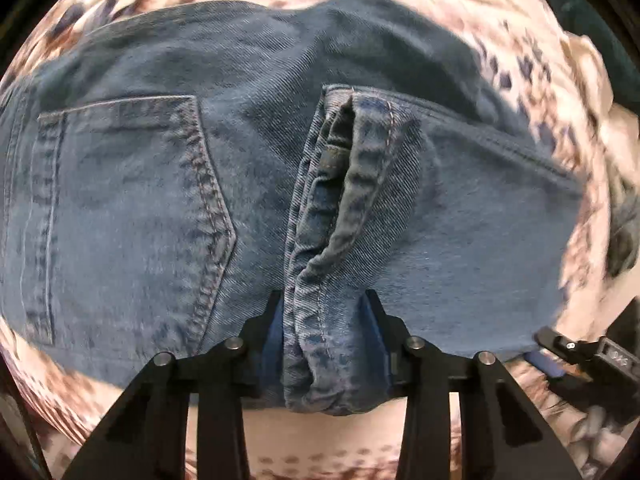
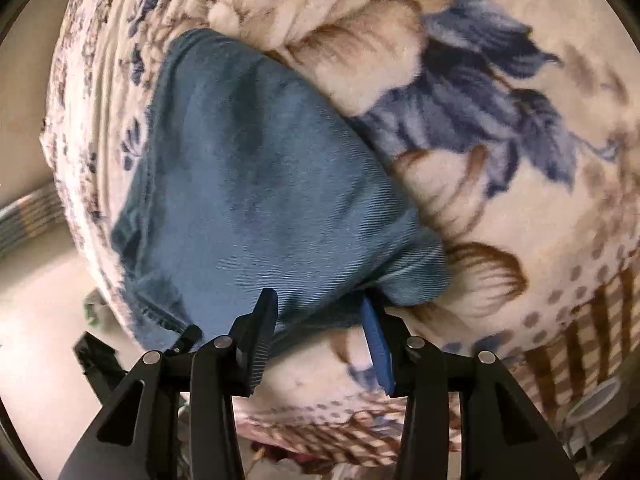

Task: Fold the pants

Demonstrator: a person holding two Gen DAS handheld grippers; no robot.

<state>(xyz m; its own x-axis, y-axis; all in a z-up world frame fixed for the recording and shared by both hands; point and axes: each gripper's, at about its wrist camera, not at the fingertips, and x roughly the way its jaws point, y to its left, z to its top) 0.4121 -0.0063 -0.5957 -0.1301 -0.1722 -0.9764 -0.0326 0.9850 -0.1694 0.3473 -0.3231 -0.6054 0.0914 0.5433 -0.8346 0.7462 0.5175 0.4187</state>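
Blue denim pants (image 1: 248,184) lie folded on a floral blanket (image 2: 500,128). The left gripper (image 1: 326,320) clamps the bunched hem edge. The right gripper (image 2: 320,312) stands partly open, its jaws straddling the fold's edge.

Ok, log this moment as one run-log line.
task: fold pants | left gripper: shut on jeans hem | right gripper: open, jeans edge between jaws | surface: floral blanket
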